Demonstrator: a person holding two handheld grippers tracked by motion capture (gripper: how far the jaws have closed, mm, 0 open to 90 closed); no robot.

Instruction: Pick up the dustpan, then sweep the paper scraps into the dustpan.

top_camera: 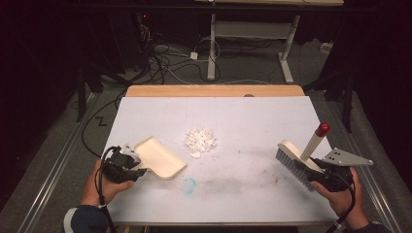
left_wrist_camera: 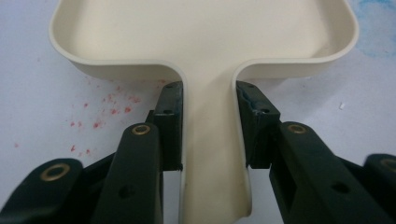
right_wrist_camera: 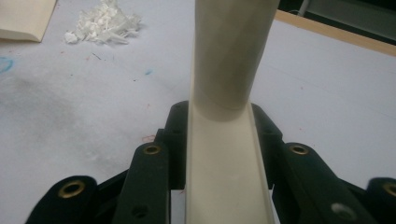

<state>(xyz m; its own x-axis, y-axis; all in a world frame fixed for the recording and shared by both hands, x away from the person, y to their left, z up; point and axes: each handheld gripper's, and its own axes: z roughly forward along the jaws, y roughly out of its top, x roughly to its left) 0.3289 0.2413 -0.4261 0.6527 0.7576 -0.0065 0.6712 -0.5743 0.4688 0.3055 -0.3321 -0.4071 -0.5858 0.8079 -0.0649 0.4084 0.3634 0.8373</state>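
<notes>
A cream dustpan (top_camera: 159, 158) lies flat on the white table (top_camera: 252, 116) at the left. Its short handle (left_wrist_camera: 210, 140) is clamped between the jaws of my left gripper (top_camera: 127, 165), which is shut on it. At the right my right gripper (top_camera: 324, 175) is shut on the cream back of a small brush (top_camera: 297, 162). The brush has grey bristles and an upright handle (right_wrist_camera: 229, 51) with a red tip (top_camera: 322, 129). A pile of white shreds (top_camera: 200, 140) sits mid-table between dustpan and brush, also seen far off as white shreds (right_wrist_camera: 105, 23).
A blue smudge (top_camera: 189, 185) and small red specks (left_wrist_camera: 100, 114) mark the table surface. The wooden far edge (top_camera: 214, 91) borders the white sheet. Beyond it are cables and desk legs (top_camera: 212, 48) on the floor.
</notes>
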